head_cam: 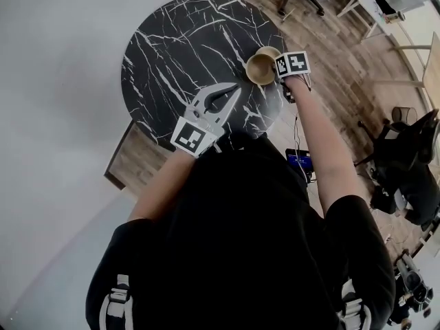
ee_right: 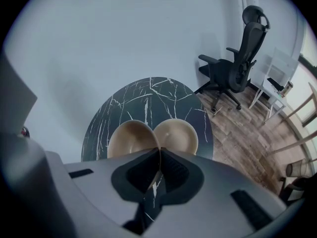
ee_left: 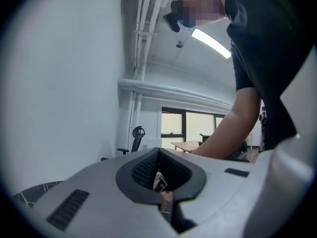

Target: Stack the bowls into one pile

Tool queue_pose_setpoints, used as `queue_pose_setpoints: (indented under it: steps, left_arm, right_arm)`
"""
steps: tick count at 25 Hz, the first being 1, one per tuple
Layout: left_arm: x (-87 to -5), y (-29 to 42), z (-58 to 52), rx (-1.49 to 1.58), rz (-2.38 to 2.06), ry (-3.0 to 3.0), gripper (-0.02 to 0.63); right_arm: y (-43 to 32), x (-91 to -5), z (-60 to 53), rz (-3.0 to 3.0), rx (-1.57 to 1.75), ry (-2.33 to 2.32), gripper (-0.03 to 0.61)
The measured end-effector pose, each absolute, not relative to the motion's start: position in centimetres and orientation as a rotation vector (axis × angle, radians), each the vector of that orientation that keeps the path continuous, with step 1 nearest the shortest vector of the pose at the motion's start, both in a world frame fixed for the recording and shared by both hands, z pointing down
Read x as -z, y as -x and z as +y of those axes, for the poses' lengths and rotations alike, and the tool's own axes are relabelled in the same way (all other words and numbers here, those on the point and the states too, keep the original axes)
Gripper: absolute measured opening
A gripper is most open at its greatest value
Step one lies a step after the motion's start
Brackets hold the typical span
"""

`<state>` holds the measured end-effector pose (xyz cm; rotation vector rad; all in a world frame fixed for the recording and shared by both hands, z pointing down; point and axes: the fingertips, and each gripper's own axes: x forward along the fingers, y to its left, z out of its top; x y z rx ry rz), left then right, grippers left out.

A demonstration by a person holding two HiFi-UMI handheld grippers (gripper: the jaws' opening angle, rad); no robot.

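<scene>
Clamping the near rim of a tan bowl (ee_right: 128,139) in the right gripper's (ee_right: 160,150) jaws, over the black marble table (ee_right: 148,95). Holding it rim to rim with a second bowl (ee_right: 177,135), both showing plain tan insides. Holding the left gripper (ee_left: 159,152) level over the table's near part, jaws together on nothing.

Black marble table (head_cam: 179,53), office chair (ee_right: 242,58)
</scene>
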<state>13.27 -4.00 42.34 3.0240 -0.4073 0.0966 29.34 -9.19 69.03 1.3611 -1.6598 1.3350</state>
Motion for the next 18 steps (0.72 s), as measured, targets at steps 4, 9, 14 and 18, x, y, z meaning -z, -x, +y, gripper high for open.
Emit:
queue_pose_setpoints:
  steps: [4,9,14,18]
  left_arm:
    - [-42.8,-14.6,-4.5,-0.101,-0.428,-3.011,0.005]
    - [-43.2,-16.0,-5.3,-0.1,-0.439,-3.0,0.004]
    - [-43.6,-17.5,-6.3,-0.104,-0.45,-3.006,0.005]
    - [-44.0,-18.6,-6.7,-0.116,-0.458,-3.0,0.003]
  right_arm:
    - [-31.0,-69.4,-10.2,-1.659,-1.334,-1.348,0.012]
    - [-32.5,-69.9,-11.1,-1.654,-1.331,-1.335,0.012]
    - [-33.6,-70.6,-12.1,-1.649,-1.333,-1.319,0.012]
    - [-34.5,-71.5,-12.7,-1.639,-1.335,-1.308,0.012]
